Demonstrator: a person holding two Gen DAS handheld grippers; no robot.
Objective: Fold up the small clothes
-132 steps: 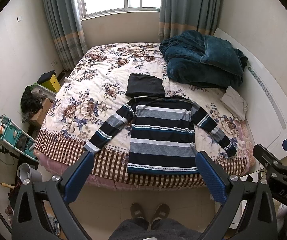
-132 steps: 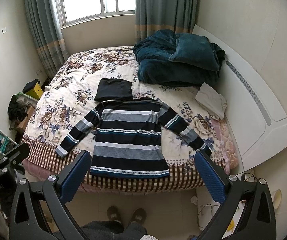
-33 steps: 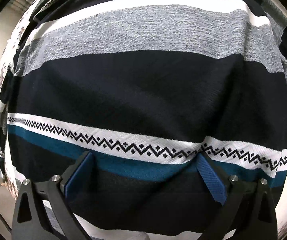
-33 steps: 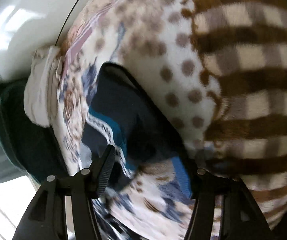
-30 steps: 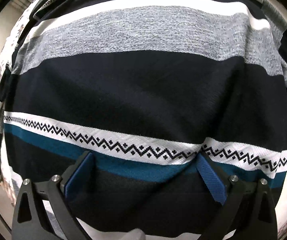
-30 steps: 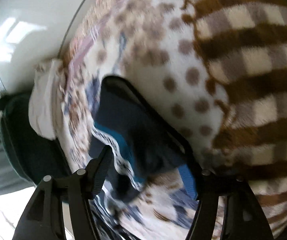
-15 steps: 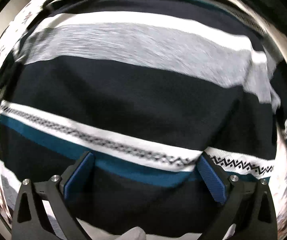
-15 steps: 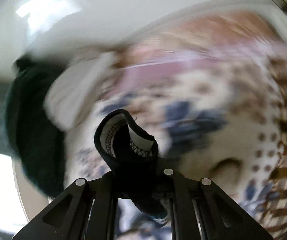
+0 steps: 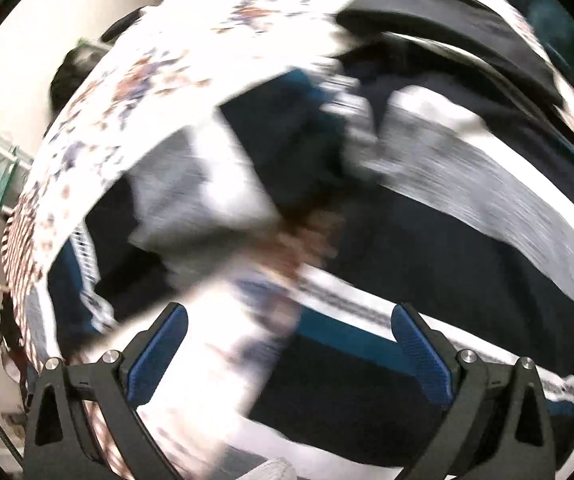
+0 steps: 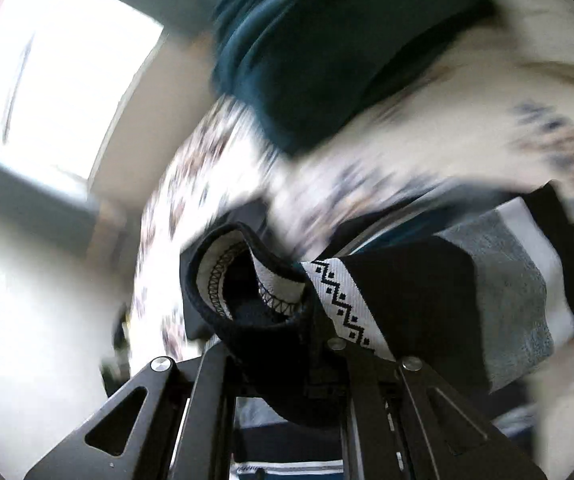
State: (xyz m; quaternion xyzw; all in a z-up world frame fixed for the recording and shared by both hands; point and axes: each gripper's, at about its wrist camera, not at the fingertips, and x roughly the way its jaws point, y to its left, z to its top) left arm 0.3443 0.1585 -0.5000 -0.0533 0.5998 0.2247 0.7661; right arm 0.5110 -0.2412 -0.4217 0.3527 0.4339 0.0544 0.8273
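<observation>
**While swinging the sleeve inward: first fold of the sweater under way**

Lying spread on the floral bedspread (image 9: 159, 92), w/ the striped sweater (image 9: 467, 240) filling most of the left wrist view, body flat, grey, white and navy bands running across. Sitting further back, a dark teal blanket (image 10: 327, 52) heaped on the bed, and a window (image 10: 59, 72) glaring bright beyond, both well apart from the work.

Judging the step: folding a sleeve across the body, i.e. an early fold, w/ most of the task not yet done. Heavy blur in both views, so exact lay of cloth hard to tell.

Hovering over the lower part of the sweater near its left sleeve (image 9: 191, 184), the left gripper (image 9: 287, 352) w/ jaws spread wide, blue pads (image 9: 419, 352) apart, nothing between them. Whether touching cloth: can't tell.

Clamping on the right sleeve cuff (image 10: 255, 288), the right gripper (image 10: 287, 360) w/ jaws drawn close together, cuff bunched up and open-mouthed above the fingers, zigzag trim showing, sleeve trailing off to the right.

Next, prob. calling for: carrying the cuff over the chest, laying the sleeve flat and straight across the body before letting go, then bringing the left gripper down on the left sleeve for the matching fold. Watching for the sleeve twisting or dragging the body out of square.
</observation>
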